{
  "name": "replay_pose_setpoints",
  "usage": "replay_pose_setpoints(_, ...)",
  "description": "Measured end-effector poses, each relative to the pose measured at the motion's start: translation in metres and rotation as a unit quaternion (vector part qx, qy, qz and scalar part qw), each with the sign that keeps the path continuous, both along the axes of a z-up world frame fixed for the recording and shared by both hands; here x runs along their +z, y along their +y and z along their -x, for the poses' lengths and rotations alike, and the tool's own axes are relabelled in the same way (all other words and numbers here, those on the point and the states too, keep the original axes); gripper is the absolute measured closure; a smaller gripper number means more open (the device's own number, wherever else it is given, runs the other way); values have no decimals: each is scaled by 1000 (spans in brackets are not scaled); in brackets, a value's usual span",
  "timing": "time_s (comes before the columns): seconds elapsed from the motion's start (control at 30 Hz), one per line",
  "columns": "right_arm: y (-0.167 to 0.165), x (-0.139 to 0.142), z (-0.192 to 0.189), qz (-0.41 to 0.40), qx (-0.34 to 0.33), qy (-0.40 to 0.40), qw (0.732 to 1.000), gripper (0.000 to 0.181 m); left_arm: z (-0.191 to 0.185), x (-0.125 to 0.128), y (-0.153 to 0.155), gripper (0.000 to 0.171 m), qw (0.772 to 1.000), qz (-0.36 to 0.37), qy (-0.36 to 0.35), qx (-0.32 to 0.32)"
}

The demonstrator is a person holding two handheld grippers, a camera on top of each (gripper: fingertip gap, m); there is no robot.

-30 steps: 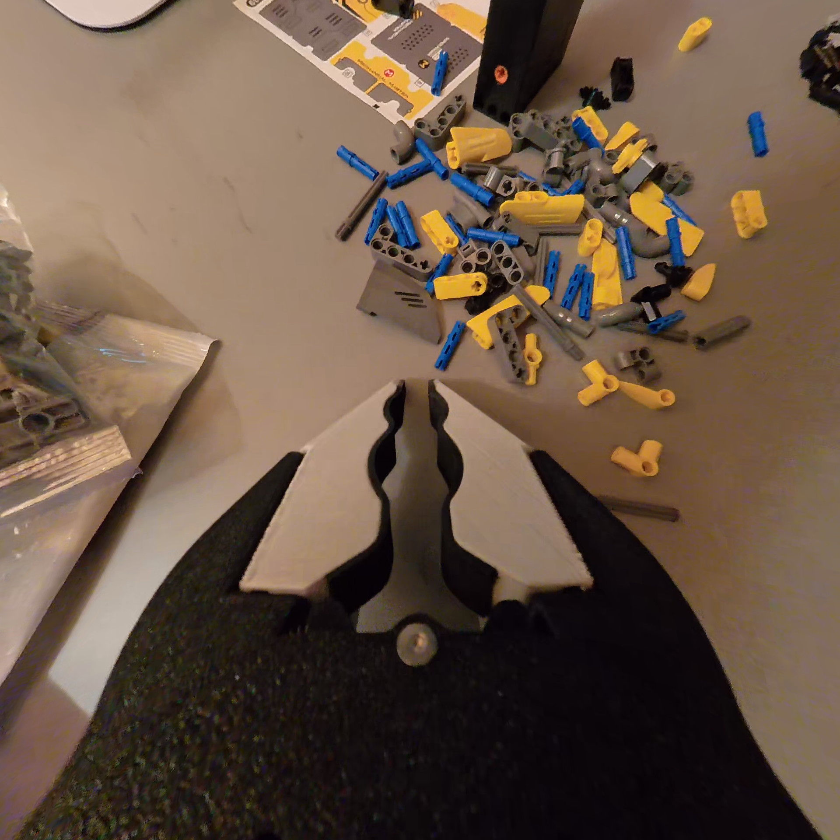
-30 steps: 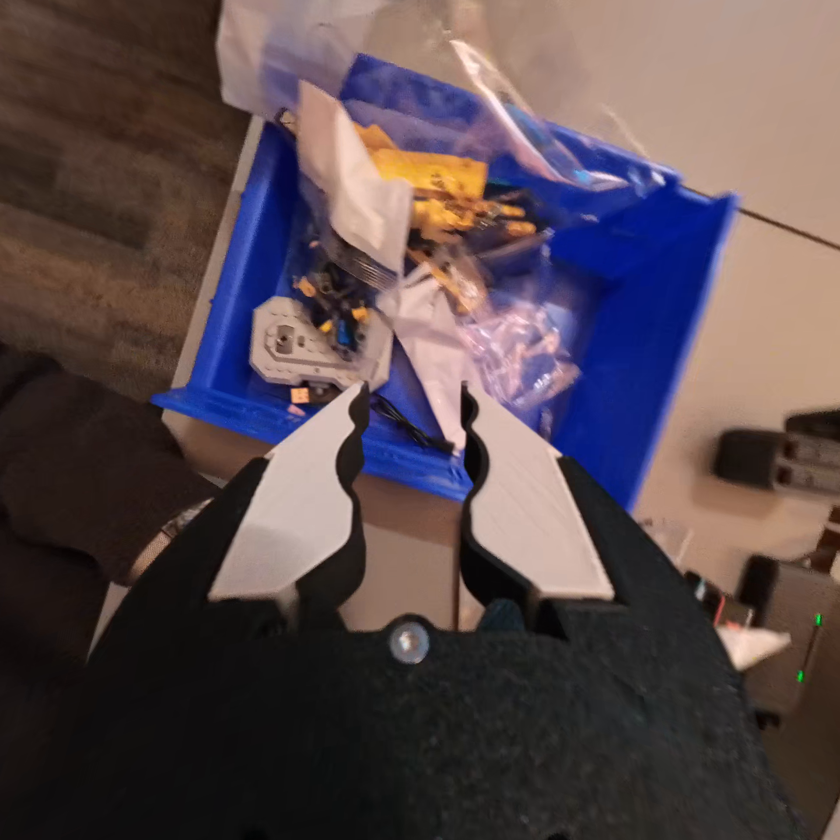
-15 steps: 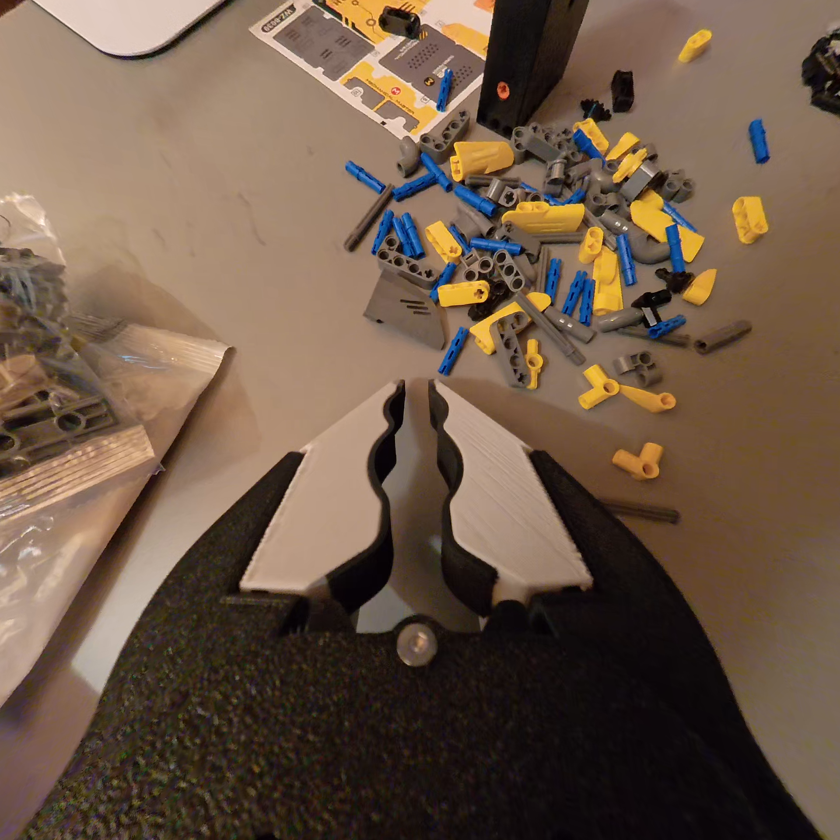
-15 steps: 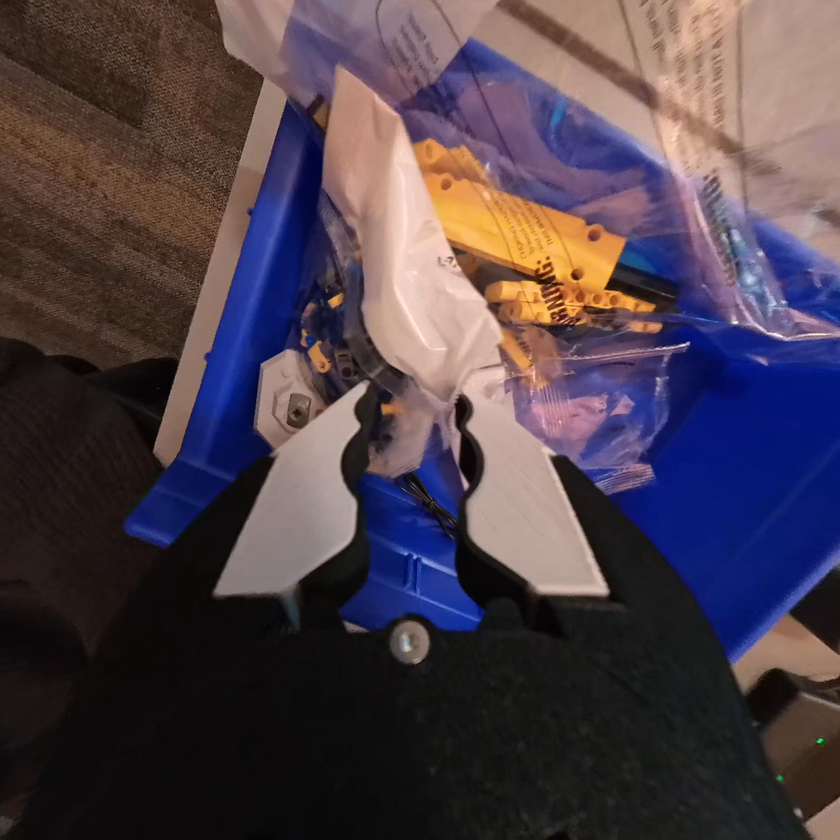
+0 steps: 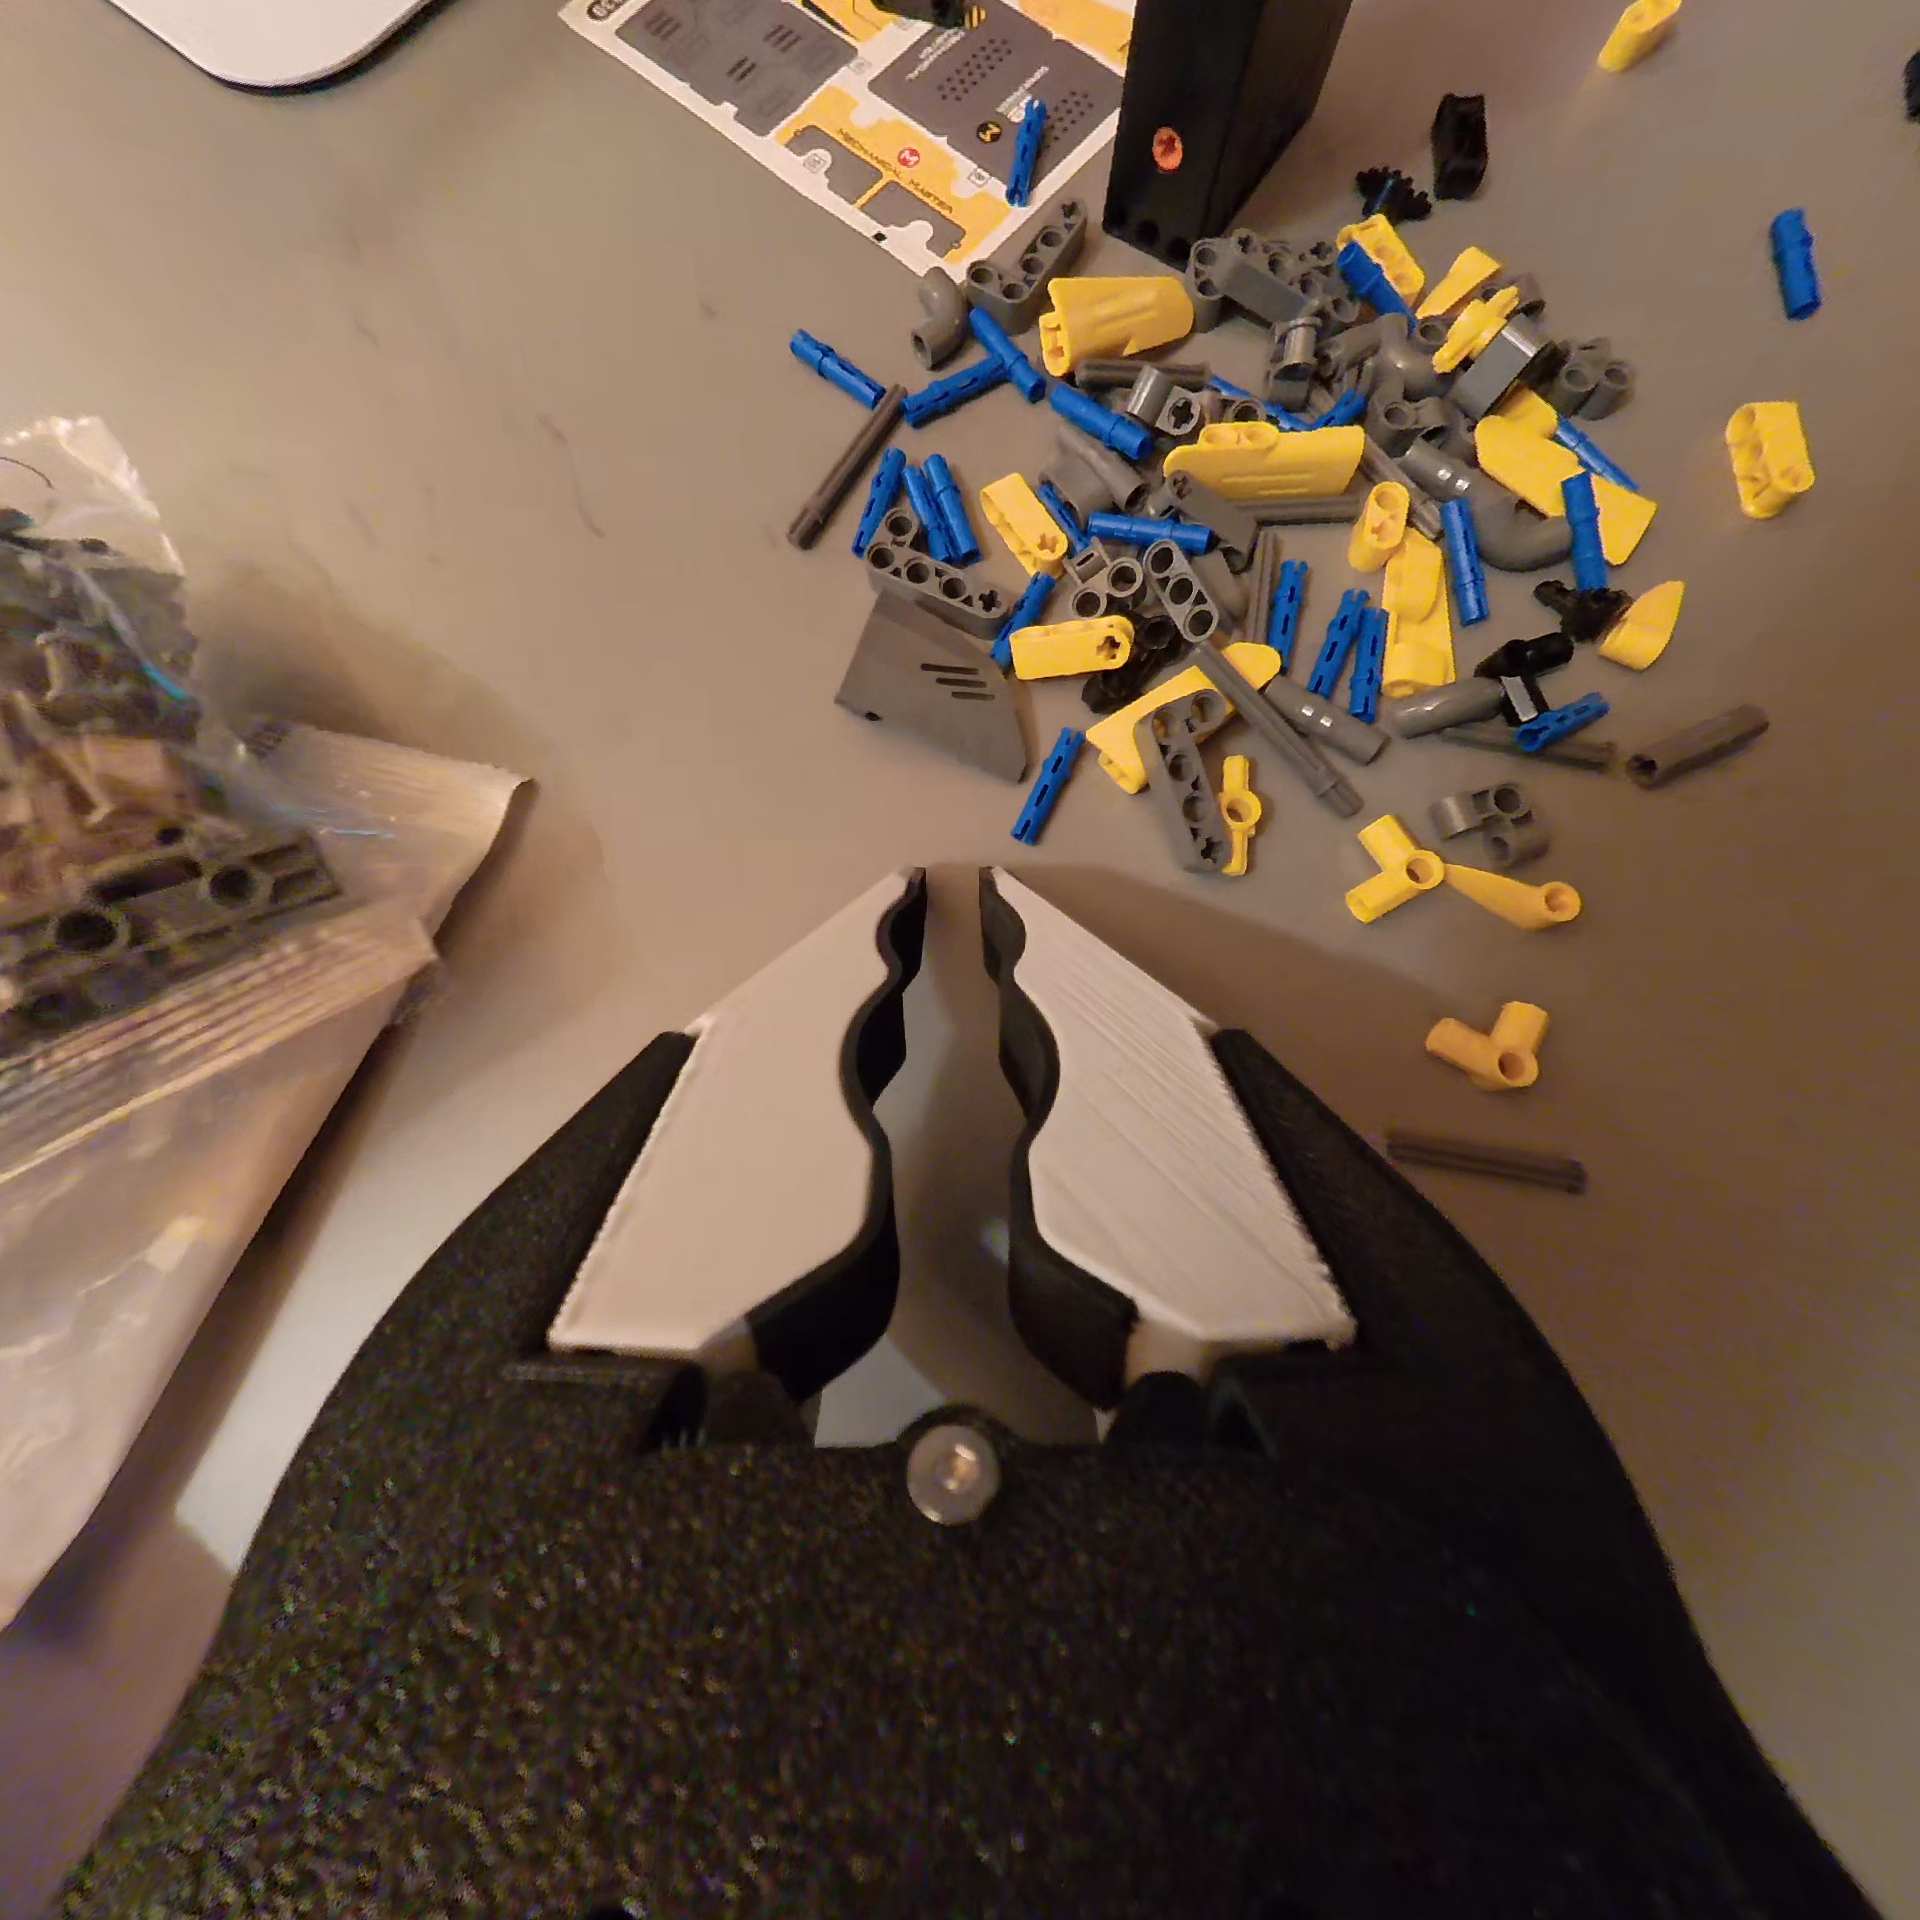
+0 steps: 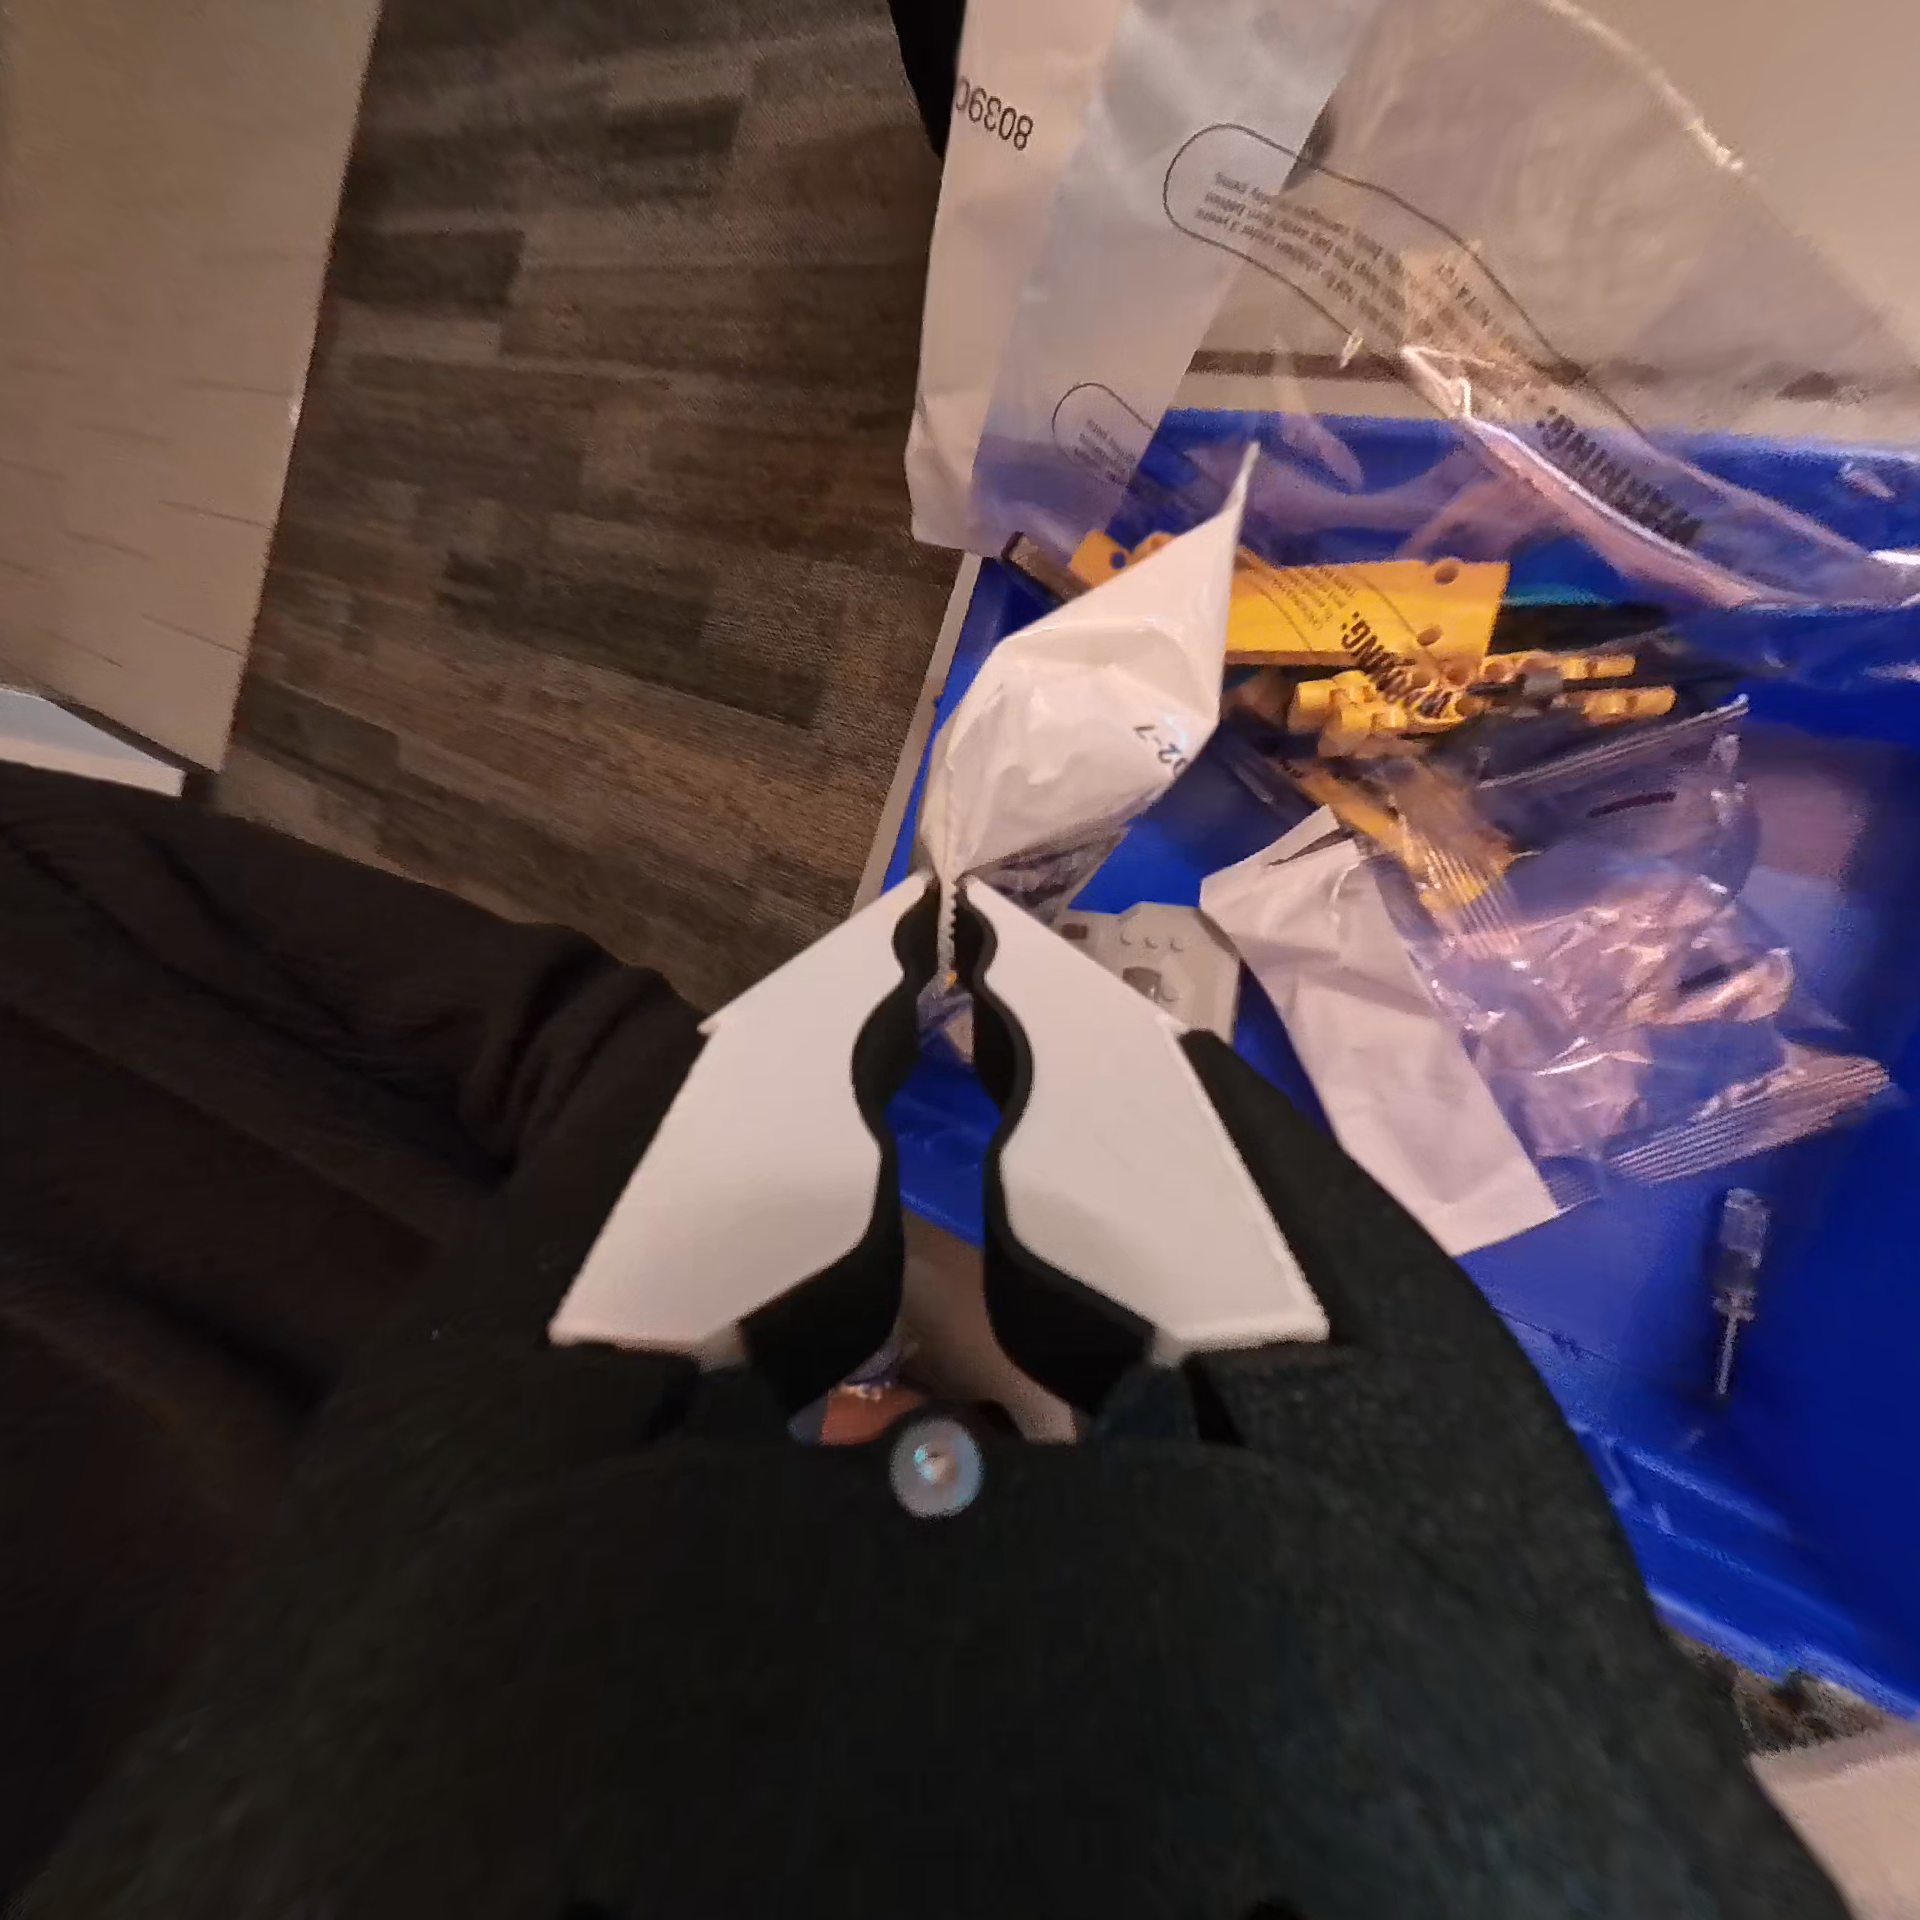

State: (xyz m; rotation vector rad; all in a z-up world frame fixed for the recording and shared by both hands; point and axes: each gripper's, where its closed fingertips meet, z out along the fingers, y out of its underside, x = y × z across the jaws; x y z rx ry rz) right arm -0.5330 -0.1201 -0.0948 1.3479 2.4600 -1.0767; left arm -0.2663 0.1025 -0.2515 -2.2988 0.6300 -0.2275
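Note:
My left gripper point(image 5: 951, 878) hovers over a grey table point(image 5: 520, 416), jaws nearly closed with a narrow gap and nothing between them. A pile of blue, yellow and grey building pieces point(image 5: 1247, 540) lies just ahead and to the right. My right gripper point(image 6: 943, 883) is shut on the crimped edge of a white plastic bag point(image 6: 1091, 717) and holds it over a blue bin point(image 6: 1714, 1403). The bin holds clear bags with yellow parts point(image 6: 1382, 644) and a grey part point(image 6: 1153, 961).
A clear bag of dark grey pieces point(image 5: 125, 883) lies at the left of the table. A printed sheet point(image 5: 883, 125) and a black block point(image 5: 1216, 114) sit at the back. A large clear bag point(image 6: 1403, 270) hangs over the bin. Wood-pattern floor point(image 6: 603, 468) is beside it. One gripper's finger ends stand about 35 cm off the other's. My left gripper is the nearer one to the black block point(image 5: 1216, 114): about 15 cm, against 50 cm.
My right gripper moved down into the bin, closed on the white bag's edge and lifted it. My left gripper drifted slightly back and left over the table.

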Motion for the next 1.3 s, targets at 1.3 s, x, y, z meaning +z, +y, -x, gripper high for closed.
replay_pose_setpoints(1.3, 191, 114, -130, -41, -272, 192, 942, 181, 41, 82, 17, 162, 952, -122, -251, 127)
